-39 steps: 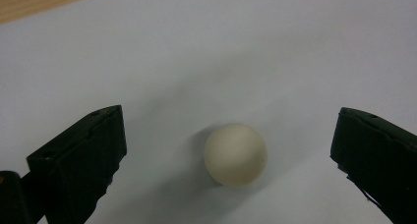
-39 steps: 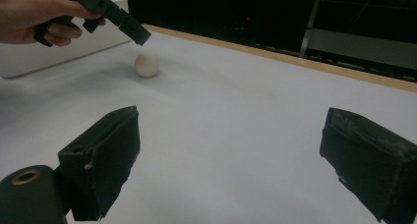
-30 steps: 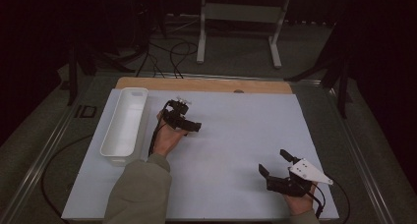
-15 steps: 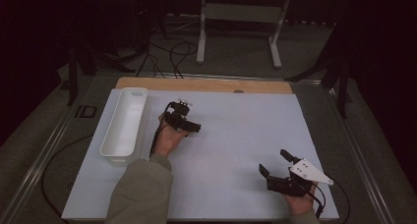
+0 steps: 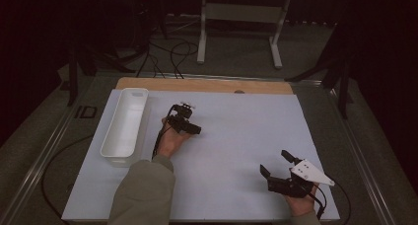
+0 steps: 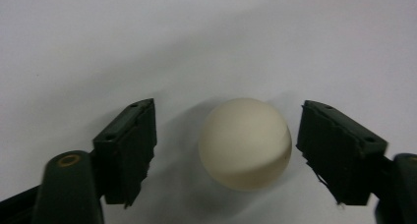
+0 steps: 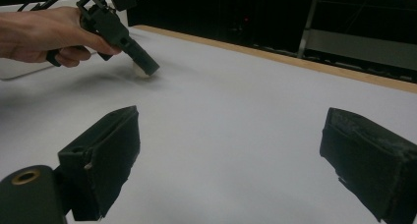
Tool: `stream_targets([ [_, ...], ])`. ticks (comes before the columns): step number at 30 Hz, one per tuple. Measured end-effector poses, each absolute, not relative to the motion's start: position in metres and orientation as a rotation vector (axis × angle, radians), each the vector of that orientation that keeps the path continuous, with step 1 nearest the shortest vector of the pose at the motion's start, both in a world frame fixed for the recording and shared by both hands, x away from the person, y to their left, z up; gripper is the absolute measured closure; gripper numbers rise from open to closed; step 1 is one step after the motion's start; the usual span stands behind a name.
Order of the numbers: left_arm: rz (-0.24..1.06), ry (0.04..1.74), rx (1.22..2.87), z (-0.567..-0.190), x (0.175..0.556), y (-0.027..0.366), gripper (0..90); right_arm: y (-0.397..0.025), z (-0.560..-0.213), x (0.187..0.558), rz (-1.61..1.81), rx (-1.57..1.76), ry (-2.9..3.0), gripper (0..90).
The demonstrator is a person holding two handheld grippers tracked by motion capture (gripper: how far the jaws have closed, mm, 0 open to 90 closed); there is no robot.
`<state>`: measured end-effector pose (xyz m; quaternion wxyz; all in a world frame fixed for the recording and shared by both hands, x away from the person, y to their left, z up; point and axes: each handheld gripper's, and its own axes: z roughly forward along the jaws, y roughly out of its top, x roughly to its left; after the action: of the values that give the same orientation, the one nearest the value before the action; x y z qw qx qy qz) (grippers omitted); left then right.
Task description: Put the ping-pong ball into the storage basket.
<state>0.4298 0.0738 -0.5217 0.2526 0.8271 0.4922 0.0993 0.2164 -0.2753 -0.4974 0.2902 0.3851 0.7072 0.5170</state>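
A small, smooth, cream-white ball (image 6: 245, 143) rests on the white table surface (image 5: 236, 136), sitting between the two black jaws of the left gripper (image 6: 228, 155). Those jaws stand released, a gap on each side of the ball, neither pad touching it. The step in hand looks like the approach to a grasp: next, the jaws need to close squarely on the ball's middle so it does not roll away. Just beside that hand lies a long white plastic tray (image 5: 124, 126), a likely place for the ball. The right gripper (image 5: 278, 167) rests well apart near the table's front corner, jaws spread wide and holding nothing.
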Motion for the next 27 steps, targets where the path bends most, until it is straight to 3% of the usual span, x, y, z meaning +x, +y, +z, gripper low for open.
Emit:
stream_targets([
  [7,0.258,1.335,2.264,-0.5235,0.4295,0.0736,36.6,-0.2753,-0.4974,0.2164,1.380,1.027,1.887,7.9],
  [12,0.257,1.322,2.255,-0.5235,0.4293,0.0744,49.9,-0.2754,-0.4975,0.2166,1.380,1.027,1.887,7.9],
  [27,0.264,1.330,2.265,-0.5230,0.4296,0.0751,51.2,-0.2748,-0.4987,0.2179,1.384,1.033,1.891,7.9],
])
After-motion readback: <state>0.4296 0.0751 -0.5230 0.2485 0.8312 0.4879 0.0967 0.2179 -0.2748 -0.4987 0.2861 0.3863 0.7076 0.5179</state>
